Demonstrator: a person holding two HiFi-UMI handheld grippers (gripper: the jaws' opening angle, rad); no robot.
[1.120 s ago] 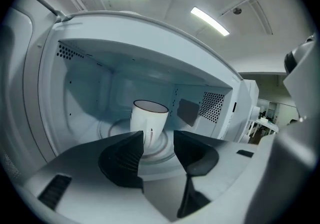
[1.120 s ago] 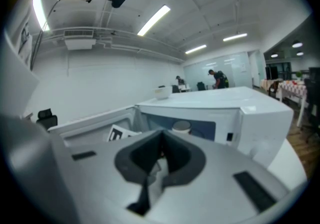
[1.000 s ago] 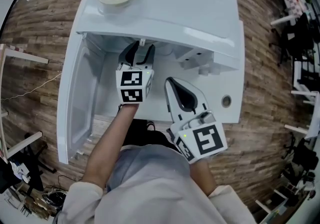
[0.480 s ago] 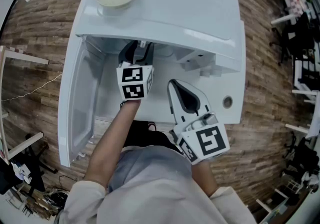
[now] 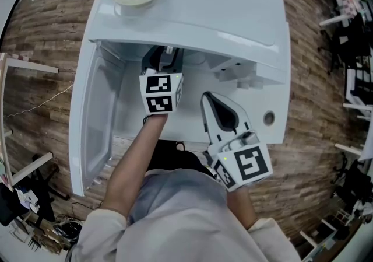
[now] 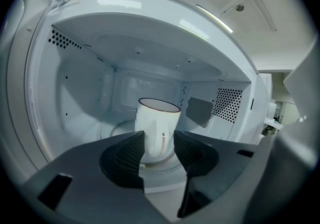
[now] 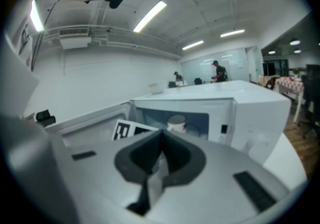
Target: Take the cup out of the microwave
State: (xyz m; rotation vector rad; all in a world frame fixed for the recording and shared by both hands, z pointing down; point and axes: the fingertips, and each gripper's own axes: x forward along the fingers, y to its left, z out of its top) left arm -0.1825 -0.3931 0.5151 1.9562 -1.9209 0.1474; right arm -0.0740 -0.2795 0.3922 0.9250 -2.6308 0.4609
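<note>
Head view: left gripper reaches inside the open microwave, and right gripper hangs outside it. Left gripper view: jaws spread either side of the white cup, which stands on the turntable; contact unclear. Right gripper view: jaws pressed together, empty. Closing off-centre could tip the cup or shove it sideways.
</note>
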